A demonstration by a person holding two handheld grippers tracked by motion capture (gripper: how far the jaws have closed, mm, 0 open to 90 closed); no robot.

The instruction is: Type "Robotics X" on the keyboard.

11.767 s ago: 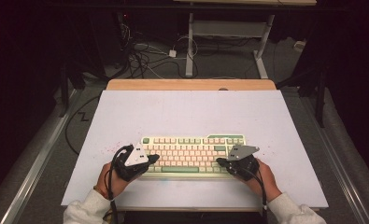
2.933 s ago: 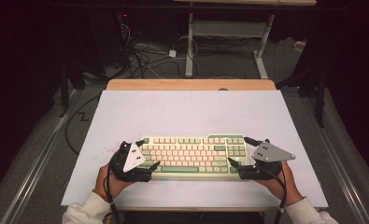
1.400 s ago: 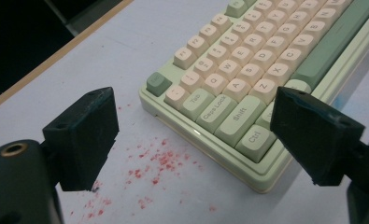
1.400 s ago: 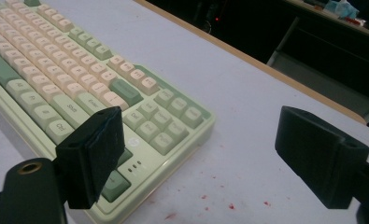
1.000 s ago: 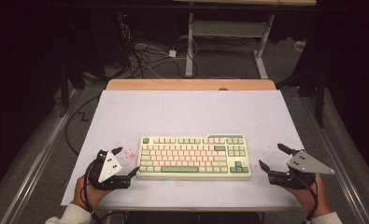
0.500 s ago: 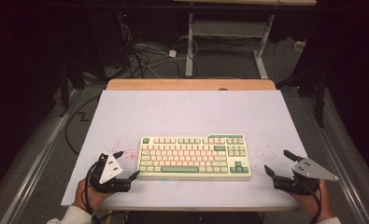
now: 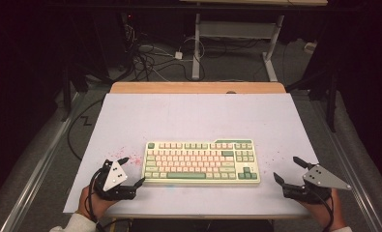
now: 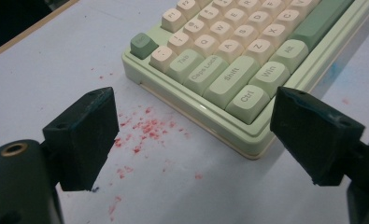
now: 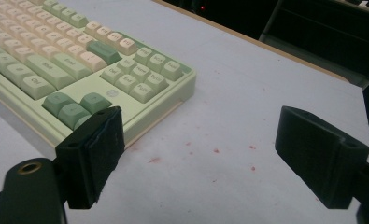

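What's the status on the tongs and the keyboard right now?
Left tongs open, beside keyboard. Right tongs open, off its right end. Keyboard flat, untouched. Nothing in the way.

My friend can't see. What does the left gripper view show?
The near left corner of a pale green keyboard with cream and green keys sits on a white table speckled with red spots. The left gripper hovers before it, black jaws wide apart and holding nothing.

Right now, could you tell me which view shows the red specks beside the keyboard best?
The left gripper view: the red specks lie close up beside the keyboard. The high view shows them as faint dots; the right gripper view shows sparser specks by the other end.
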